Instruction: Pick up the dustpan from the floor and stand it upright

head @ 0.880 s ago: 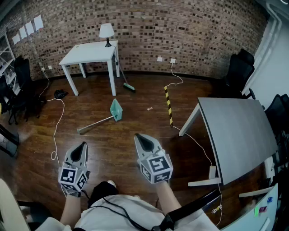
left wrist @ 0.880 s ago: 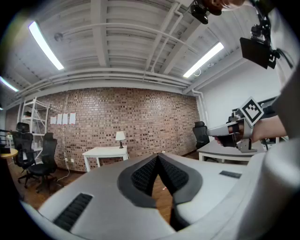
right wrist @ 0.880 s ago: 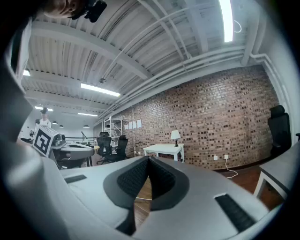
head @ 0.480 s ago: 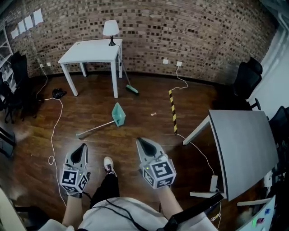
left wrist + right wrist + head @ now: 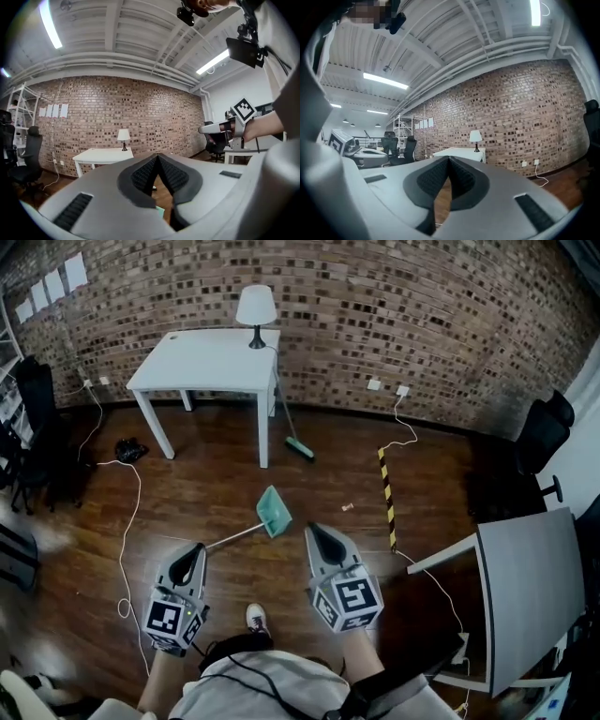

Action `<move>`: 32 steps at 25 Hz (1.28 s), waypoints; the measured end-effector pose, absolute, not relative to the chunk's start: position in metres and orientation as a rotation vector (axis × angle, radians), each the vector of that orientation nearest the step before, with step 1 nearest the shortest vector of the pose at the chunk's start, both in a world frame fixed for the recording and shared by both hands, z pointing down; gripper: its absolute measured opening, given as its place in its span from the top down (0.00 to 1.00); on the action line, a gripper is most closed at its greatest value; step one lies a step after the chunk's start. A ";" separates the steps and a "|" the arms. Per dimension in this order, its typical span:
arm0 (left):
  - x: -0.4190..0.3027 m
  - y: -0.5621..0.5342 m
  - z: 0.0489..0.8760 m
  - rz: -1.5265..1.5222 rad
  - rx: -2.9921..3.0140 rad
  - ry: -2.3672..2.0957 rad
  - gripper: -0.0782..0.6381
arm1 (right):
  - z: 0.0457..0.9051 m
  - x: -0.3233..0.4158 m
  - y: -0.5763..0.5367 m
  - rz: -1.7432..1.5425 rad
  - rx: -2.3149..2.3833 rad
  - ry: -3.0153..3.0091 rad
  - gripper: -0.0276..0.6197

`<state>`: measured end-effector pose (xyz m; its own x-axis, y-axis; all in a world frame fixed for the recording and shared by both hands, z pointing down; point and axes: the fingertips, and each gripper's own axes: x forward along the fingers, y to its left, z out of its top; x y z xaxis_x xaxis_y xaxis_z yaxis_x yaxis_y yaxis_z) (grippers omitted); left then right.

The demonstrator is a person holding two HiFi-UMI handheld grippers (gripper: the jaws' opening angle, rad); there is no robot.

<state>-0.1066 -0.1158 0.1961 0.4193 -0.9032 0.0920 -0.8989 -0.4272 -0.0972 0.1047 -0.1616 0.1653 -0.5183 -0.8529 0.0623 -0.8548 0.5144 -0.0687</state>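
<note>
A teal dustpan with a long grey handle lies flat on the wooden floor in the head view. It is just ahead of both grippers, between them. My left gripper is shut and empty, held level to the left of the handle's end. My right gripper is also shut and empty, a little right of the pan. In the left gripper view a sliver of the teal dustpan shows below the shut left gripper. The right gripper view shows the shut right gripper with only floor beyond.
A white table with a lamp stands by the brick wall. A broom leans at its right leg. A striped black and yellow strip and white cables lie on the floor. A grey table is at right. My shoe is below.
The person has walked toward the dustpan, which now lies much closer to both grippers. The white table and lamp look nearer. Both grippers stay shut and level.
</note>
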 end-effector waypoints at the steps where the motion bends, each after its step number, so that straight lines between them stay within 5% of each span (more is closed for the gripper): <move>1: -0.111 -0.129 0.194 -0.202 -2.625 1.649 0.87 | 0.167 0.099 -0.173 0.142 1.535 -2.703 0.96; 19: -0.173 -0.235 0.215 -0.208 -2.615 1.886 0.87 | 0.169 0.071 -0.297 0.149 1.494 -2.638 0.96; 32: -0.284 -0.230 0.272 -0.421 -2.270 2.213 0.82 | 0.211 0.021 -0.344 0.080 1.200 -2.714 0.96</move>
